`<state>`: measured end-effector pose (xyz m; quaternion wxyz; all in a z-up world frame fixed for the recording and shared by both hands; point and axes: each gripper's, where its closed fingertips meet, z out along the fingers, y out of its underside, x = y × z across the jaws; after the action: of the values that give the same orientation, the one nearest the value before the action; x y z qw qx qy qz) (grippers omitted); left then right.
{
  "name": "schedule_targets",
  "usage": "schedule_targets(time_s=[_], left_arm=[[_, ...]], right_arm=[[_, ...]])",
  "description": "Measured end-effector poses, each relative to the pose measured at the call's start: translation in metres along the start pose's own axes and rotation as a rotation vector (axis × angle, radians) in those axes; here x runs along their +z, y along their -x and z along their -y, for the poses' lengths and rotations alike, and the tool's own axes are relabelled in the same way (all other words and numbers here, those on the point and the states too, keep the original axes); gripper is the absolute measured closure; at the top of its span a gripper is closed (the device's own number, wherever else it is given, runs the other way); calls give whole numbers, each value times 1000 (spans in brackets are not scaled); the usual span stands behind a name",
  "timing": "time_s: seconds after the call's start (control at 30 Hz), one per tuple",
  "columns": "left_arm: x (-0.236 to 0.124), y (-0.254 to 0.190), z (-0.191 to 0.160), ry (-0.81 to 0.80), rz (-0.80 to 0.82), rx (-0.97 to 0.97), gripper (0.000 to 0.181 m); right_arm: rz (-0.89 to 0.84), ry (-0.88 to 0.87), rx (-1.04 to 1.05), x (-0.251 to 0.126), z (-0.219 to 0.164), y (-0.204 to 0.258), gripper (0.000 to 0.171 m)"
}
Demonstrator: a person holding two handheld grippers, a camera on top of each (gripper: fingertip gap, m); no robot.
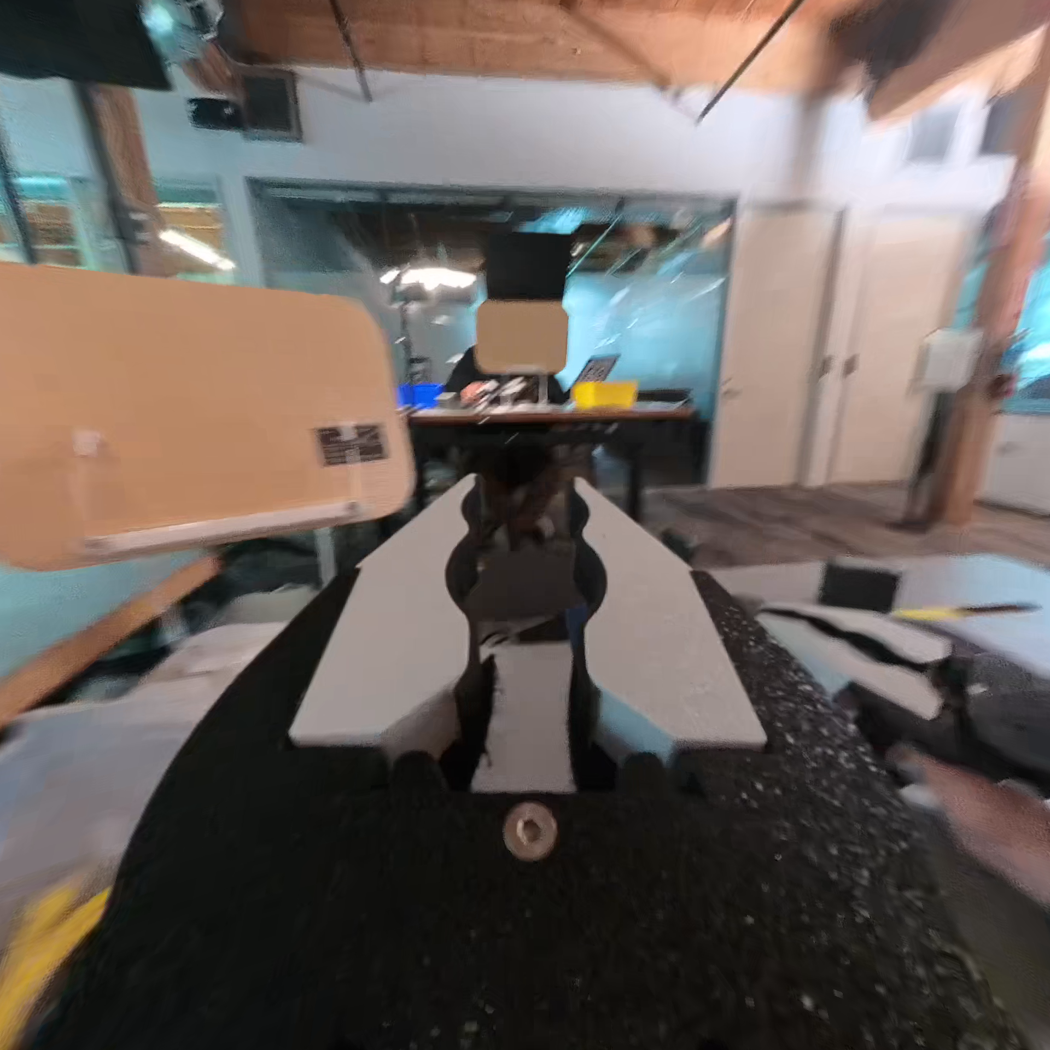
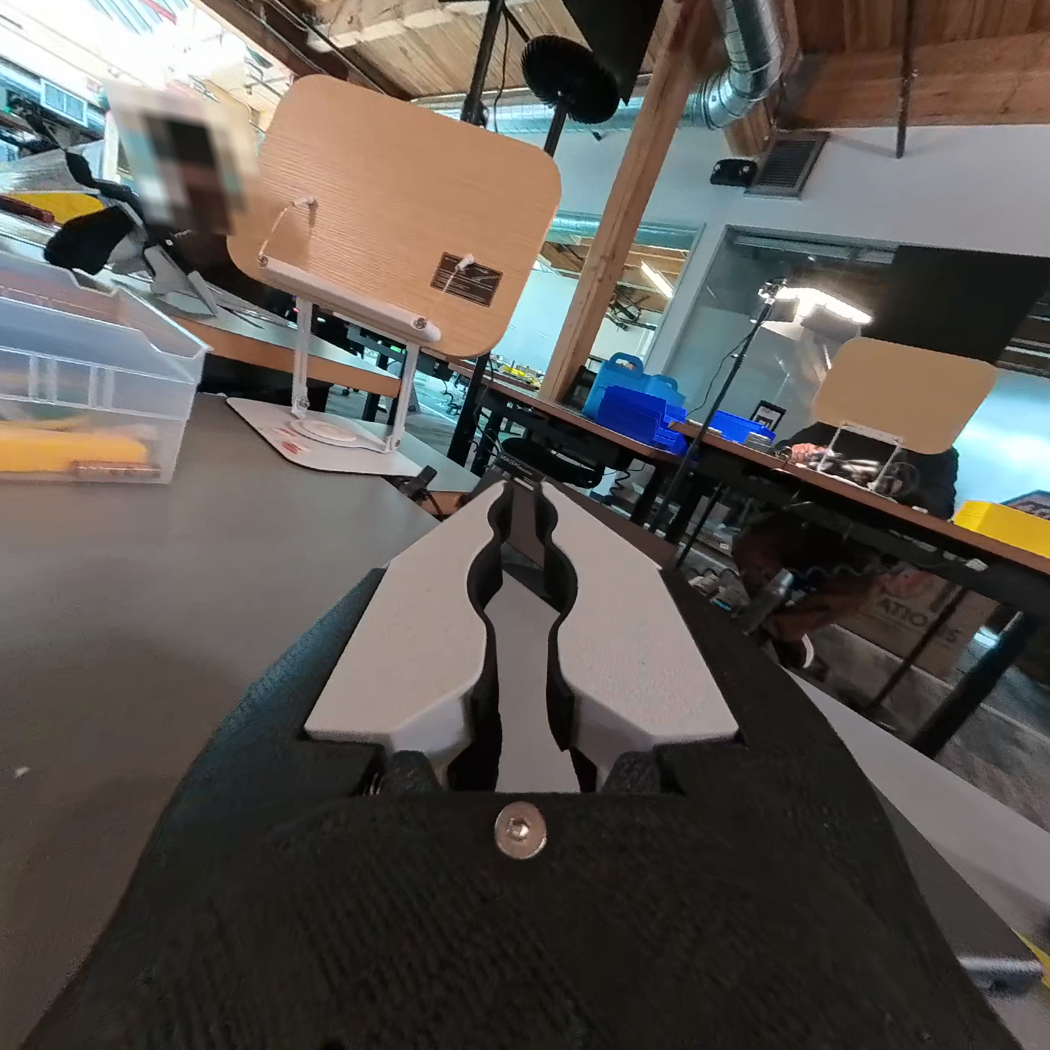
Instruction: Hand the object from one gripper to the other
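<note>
Showing blurred, slim yellow-black object (image 1: 966, 611)

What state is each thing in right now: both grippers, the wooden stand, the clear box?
left gripper: open with a gap between its fingers, nothing held, view blurred.
right gripper: nearly closed with a narrow gap at the tips, nothing held, low over the grey table.
wooden stand: upright on its white base, board tilted, nothing on it.
clear box: on the table, yellow items inside.
</note>
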<state>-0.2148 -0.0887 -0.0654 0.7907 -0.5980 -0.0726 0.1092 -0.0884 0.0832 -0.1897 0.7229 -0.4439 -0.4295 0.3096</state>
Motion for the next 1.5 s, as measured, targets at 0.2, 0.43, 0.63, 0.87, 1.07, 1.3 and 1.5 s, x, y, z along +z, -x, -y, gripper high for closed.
schedule_targets(time_s=[0.2, 0.43, 0.63, 0.87, 1.07, 1.3, 1.5], left_arm=[[-47, 119, -70, 588, 93, 13, 89], [-82, 152, -179, 1106, -48, -73, 101], [-95, 164, -216, 1268, -34, -39, 114], [-89, 175, -173, 1116, 37, -50, 127], [-48, 110, -41, 585, -47, -68, 127], [12, -36, -13, 164, -125, 287, 127], [43, -125, -87, -175, -184, 626, 127]], right_arm=[[30, 5, 30, 3, -1, 6, 166], [42, 29, 60, 5, -6, 6, 166], [58, 38, 72, 7, -8, 8, 166], [62, 38, 103, 7, -8, 7, 166], [105, 19, 118, 7, -4, 13, 166], [228, -19, 210, 2, 4, 20, 159], [478, -95, 582, -16, 15, 7, 156]])
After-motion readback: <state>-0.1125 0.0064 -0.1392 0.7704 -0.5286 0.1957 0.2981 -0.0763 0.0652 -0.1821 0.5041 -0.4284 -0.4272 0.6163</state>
